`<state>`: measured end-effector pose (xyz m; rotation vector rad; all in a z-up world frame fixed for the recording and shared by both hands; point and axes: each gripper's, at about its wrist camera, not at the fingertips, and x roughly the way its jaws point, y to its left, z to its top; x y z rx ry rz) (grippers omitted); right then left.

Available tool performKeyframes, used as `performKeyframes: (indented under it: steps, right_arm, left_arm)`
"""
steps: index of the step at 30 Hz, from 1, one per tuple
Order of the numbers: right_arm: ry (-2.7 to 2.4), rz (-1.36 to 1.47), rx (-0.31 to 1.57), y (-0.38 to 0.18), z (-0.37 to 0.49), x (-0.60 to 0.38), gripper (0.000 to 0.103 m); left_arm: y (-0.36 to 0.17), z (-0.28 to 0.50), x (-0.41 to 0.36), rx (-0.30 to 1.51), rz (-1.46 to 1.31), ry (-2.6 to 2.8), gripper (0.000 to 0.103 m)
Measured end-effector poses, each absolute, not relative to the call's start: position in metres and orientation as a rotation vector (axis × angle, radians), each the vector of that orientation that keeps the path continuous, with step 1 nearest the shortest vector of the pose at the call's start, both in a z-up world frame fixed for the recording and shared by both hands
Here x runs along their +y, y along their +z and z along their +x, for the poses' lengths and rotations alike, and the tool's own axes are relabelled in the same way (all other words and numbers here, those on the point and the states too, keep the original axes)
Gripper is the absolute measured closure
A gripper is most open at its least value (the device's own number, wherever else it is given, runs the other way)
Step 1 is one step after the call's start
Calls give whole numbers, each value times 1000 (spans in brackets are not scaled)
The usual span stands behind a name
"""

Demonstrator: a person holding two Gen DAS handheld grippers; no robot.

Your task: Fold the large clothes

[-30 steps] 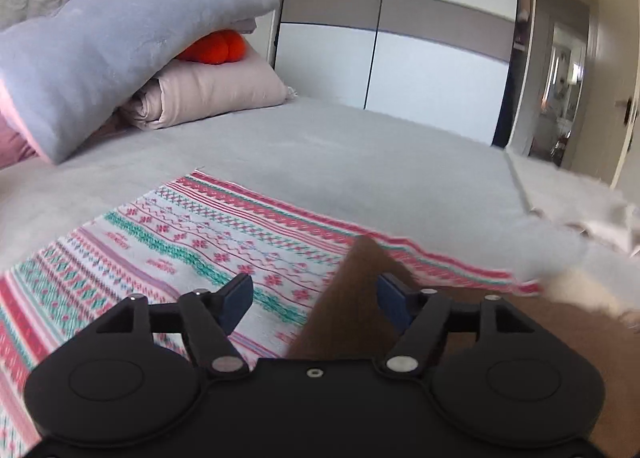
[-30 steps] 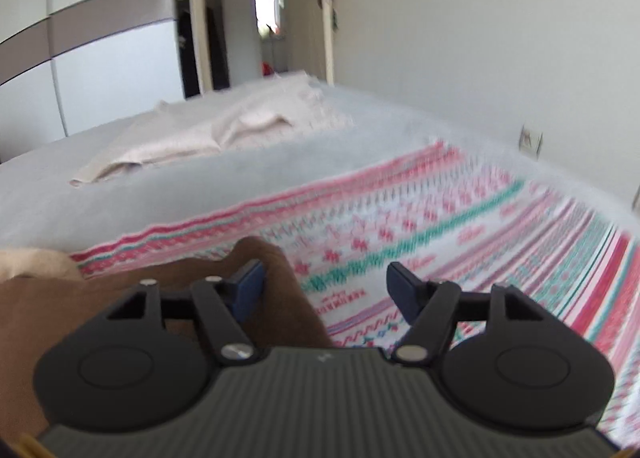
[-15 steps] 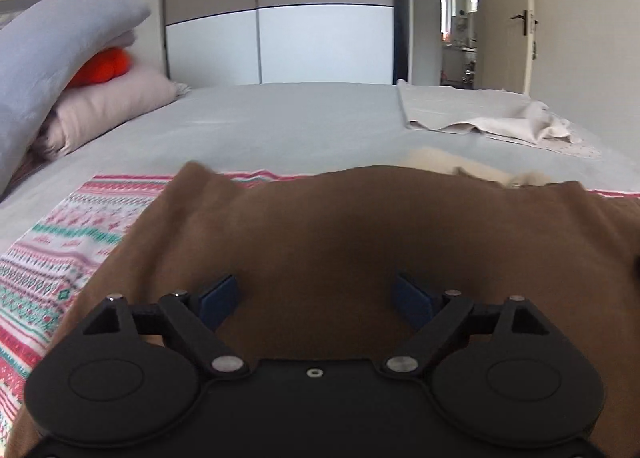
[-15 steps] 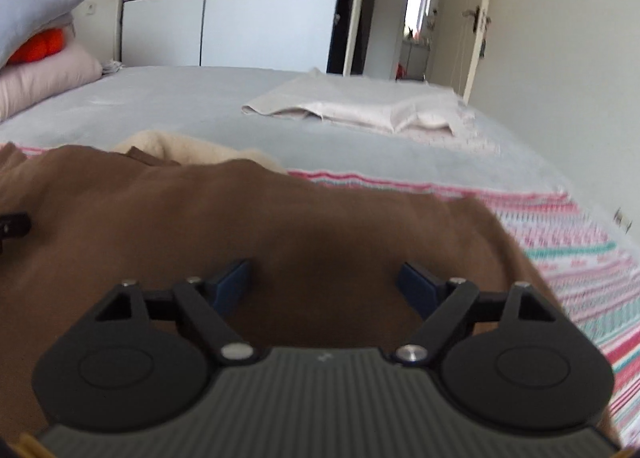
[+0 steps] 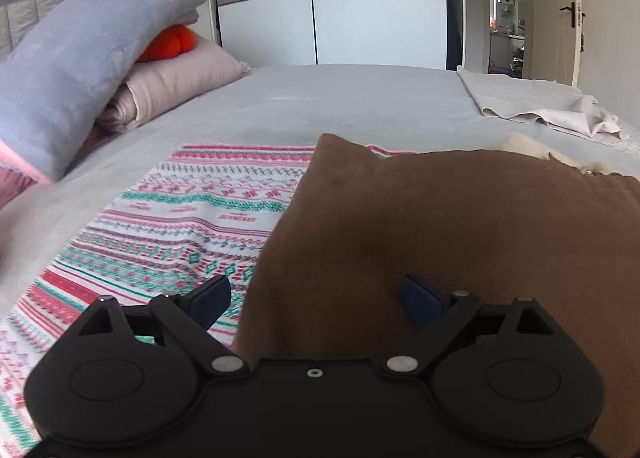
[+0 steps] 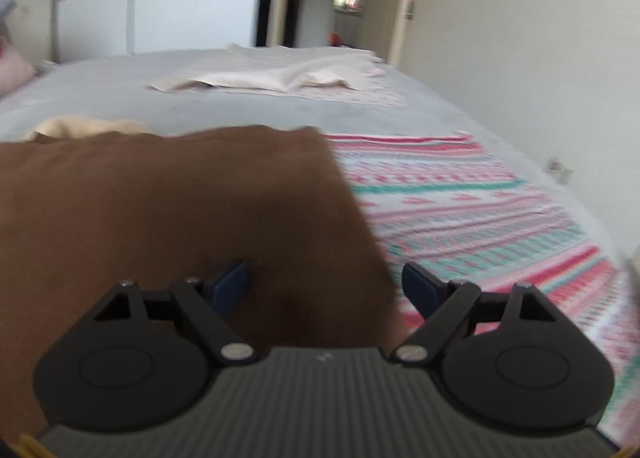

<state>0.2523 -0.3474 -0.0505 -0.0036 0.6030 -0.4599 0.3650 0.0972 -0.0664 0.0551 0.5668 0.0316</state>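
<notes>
A large brown garment (image 5: pixel 460 226) lies flat on a patterned red, white and green cloth (image 5: pixel 192 218) on the bed. My left gripper (image 5: pixel 316 298) is open, its jaws astride the garment's left edge, low over it. In the right wrist view the brown garment (image 6: pixel 160 210) fills the left half and the patterned cloth (image 6: pixel 480 210) the right. My right gripper (image 6: pixel 326 282) is open, its jaws astride the garment's right edge. A cream garment (image 6: pixel 80 126) peeks out behind the brown one.
The grey bed sheet (image 5: pixel 340 98) stretches back to a white and grey wardrobe (image 5: pixel 332 6). Pillows and a grey blanket (image 5: pixel 80 62) pile at the left. A cream cloth (image 5: pixel 536 106) lies at the far right of the bed. An open door (image 6: pixel 400 10) and a wall are at the right.
Both views swung over the brown garment and then outward. The left gripper now sits at the garment's left edge and the right at its right edge. Both stayed open.
</notes>
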Motion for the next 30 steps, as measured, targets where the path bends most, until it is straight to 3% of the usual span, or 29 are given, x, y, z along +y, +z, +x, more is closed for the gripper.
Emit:
performKeyframes:
  steps: [7,14,18,24,26,30]
  right_arm:
    - [-217,56,516,-36,207,-286,21]
    - [-161,115,591,-69,202,-269,21]
    - [-227,146,591,-78,181,-303,23]
    - [-265,138,598,-66,153,-309,36]
    - [-275,153,591,-56,144,-305,33]
    - [-244,231,548,-38,128,-306,18]
  left_arm:
    - [-36,296,46,463,-39,-243,12]
    - [-84,269,4,545,61,-304,10]
    - [-88,273,46,569,35,-140,10]
    - [-76,256,126,589,-37,57,12]
    - [-75,242,161,612,-234,60,12]
    - [-61,226,197,622,-483,-33,12]
